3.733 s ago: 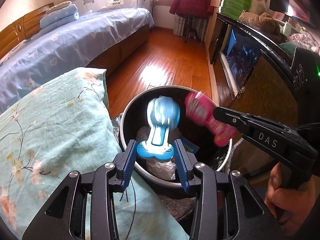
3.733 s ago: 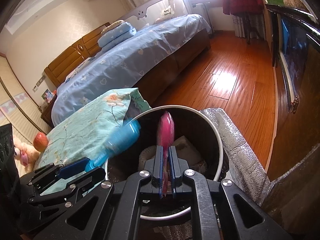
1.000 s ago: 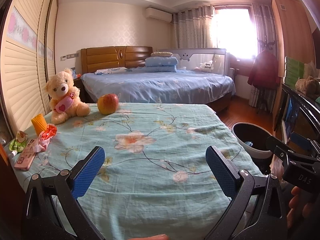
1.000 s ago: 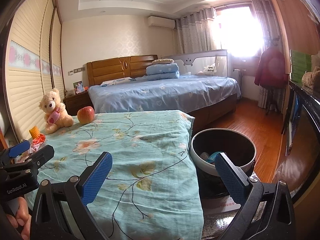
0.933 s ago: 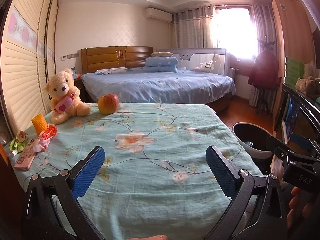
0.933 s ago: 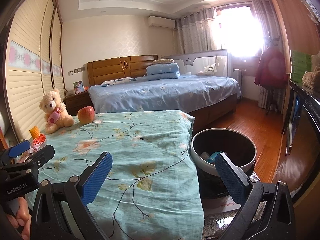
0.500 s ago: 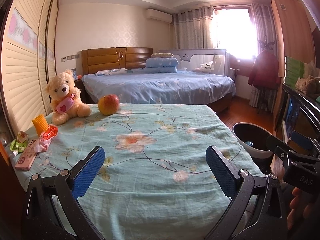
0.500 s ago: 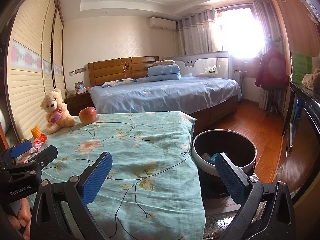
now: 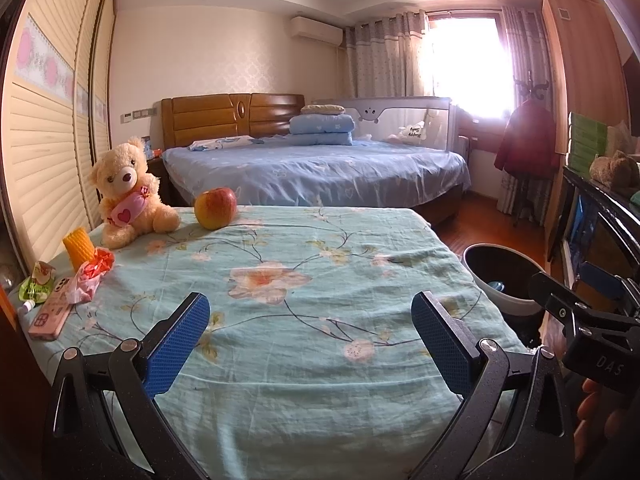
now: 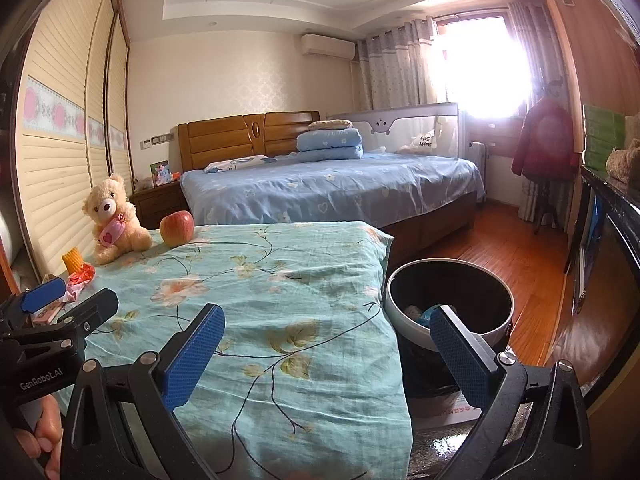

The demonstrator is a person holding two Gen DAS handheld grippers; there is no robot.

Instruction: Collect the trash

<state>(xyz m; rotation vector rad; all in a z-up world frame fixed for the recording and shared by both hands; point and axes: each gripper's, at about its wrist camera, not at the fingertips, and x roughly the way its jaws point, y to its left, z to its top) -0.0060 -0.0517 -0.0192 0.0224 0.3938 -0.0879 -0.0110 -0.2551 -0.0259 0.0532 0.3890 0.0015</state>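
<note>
A white-rimmed dark trash bin (image 10: 450, 300) stands on the floor right of the table, with blue trash inside; it also shows in the left wrist view (image 9: 504, 280). My left gripper (image 9: 310, 340) is open and empty above the floral tablecloth (image 9: 300, 280). My right gripper (image 10: 324, 354) is open and empty, between the cloth's edge and the bin. At the table's left edge lie a red-and-pink wrapper (image 9: 94, 274), a green packet (image 9: 38, 282) and a small tube (image 9: 26, 306).
A teddy bear (image 9: 130, 192), an apple (image 9: 215, 208), a yellow corn-like piece (image 9: 78, 250) and a pink phone (image 9: 52, 314) sit on the table. A blue bed (image 9: 320, 172) lies behind. A dark cabinet (image 9: 600, 220) is on the right, by wooden floor.
Since 3.7 s ago both grippers let go of the blue and pink trash into the bin, opened and drew back. Over the last second only the right view shifted slightly.
</note>
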